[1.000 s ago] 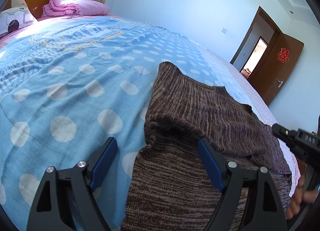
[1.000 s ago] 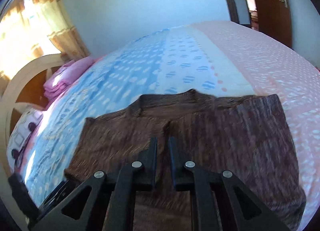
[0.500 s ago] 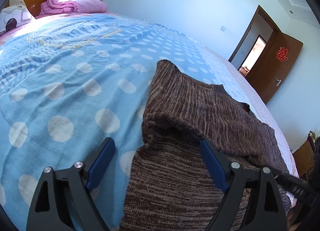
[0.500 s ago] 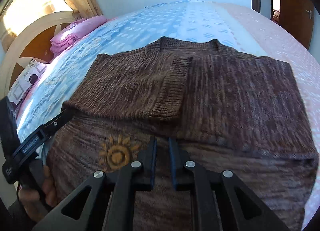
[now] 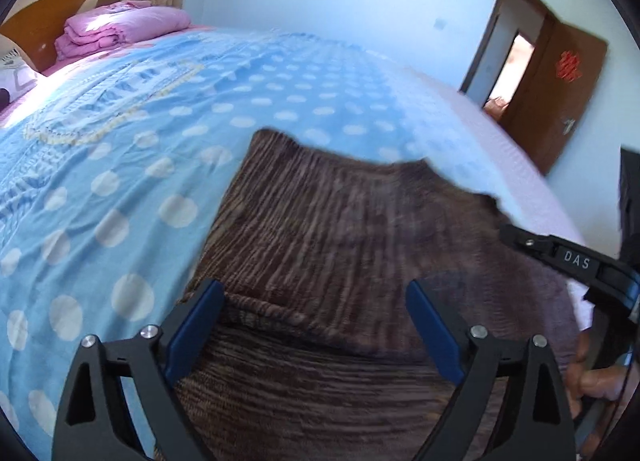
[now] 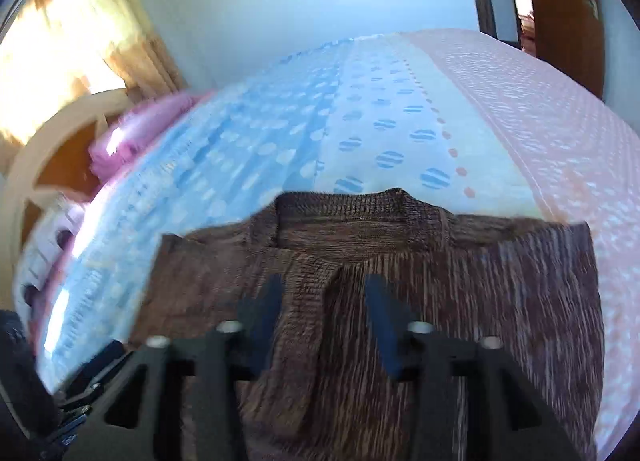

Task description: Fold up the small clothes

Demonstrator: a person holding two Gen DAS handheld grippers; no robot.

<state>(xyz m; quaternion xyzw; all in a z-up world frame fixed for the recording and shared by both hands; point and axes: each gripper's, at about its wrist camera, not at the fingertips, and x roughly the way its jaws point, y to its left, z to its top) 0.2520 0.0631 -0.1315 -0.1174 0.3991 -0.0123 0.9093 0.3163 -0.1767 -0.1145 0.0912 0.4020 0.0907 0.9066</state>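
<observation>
Brown sweater (image 5: 340, 245) lies flat on the dotted blue bedspread (image 5: 120, 165), sleeves folded across its front, collar (image 6: 344, 205) toward the far side. Left gripper (image 5: 316, 325) jaws spread wide over the folded sleeve edge, gripping nothing. Right gripper (image 6: 324, 321) jaws apart over the sweater's middle, empty. Pink quilt (image 5: 120, 27) by the headboard.

The letters "DAS" stand in pale print on the black arm of the right gripper (image 5: 576, 261), at the right edge of the left wrist frame. A red sign (image 5: 568, 66) hangs on the brown door (image 5: 560, 101) in the upper right; it looks like a Chinese character, but it is too blurred to read. No other text can be read.
</observation>
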